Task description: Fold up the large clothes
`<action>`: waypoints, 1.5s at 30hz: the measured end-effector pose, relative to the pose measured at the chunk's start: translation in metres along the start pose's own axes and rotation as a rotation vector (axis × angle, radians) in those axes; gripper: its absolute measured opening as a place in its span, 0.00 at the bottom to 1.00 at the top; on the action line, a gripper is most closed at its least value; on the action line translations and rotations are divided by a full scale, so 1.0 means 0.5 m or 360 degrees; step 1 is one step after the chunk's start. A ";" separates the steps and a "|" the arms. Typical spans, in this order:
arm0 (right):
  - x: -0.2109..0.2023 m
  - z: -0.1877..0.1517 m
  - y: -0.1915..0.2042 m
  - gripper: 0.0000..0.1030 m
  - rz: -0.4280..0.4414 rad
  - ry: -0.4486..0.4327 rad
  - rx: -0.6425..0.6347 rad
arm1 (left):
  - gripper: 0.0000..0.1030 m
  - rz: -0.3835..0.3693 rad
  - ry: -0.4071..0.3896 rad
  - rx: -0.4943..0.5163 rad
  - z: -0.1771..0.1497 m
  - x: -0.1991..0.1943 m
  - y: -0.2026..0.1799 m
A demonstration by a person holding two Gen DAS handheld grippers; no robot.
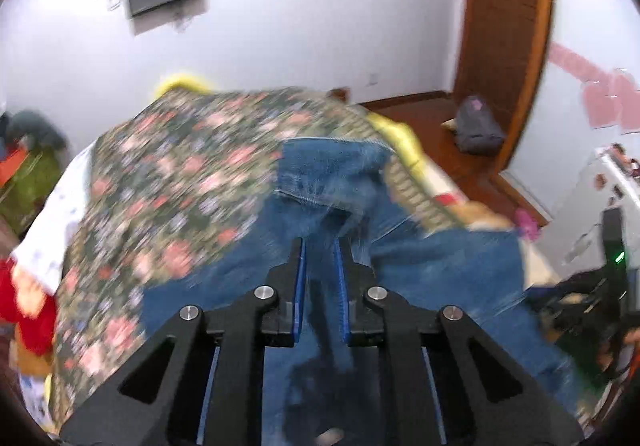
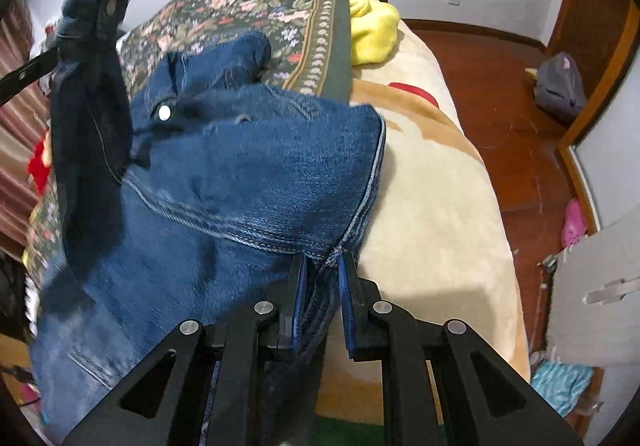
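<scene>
A pair of blue jeans (image 2: 248,165) hangs bunched over the bed, lifted at two places. In the right wrist view my right gripper (image 2: 323,260) is shut on a stitched seam edge of the denim. My left gripper (image 2: 96,5) shows at the upper left, holding up a dark fold near the waistband; a metal button (image 2: 164,112) is close by. In the blurred left wrist view the left gripper (image 1: 320,246) has its blue pads close together with a ridge of the jeans (image 1: 332,173) pinched between them.
The bed carries a floral quilt (image 2: 240,5), a yellow blanket (image 2: 372,29) and a beige blanket (image 2: 432,205). On the wooden floor to the right are a grey bag (image 2: 558,85) and a pink slipper (image 2: 574,224). A white cabinet (image 2: 592,306) stands near right.
</scene>
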State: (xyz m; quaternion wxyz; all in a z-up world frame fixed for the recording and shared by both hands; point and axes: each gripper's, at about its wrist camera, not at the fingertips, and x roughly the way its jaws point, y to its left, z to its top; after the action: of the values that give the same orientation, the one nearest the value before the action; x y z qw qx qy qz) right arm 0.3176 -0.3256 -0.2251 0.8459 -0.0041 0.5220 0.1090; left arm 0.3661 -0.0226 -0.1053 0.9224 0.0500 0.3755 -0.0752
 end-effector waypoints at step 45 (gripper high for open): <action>-0.015 -0.014 -0.063 0.79 0.0209 -0.0044 0.0489 | 0.34 0.0208 0.0413 -0.0482 -0.014 0.280 0.148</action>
State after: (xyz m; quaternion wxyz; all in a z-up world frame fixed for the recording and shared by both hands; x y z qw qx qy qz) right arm 0.3141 -0.3586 -0.2249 0.8348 0.1608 0.5199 0.0830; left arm 0.4731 0.0372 -0.2055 0.8663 -0.0555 0.4940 0.0492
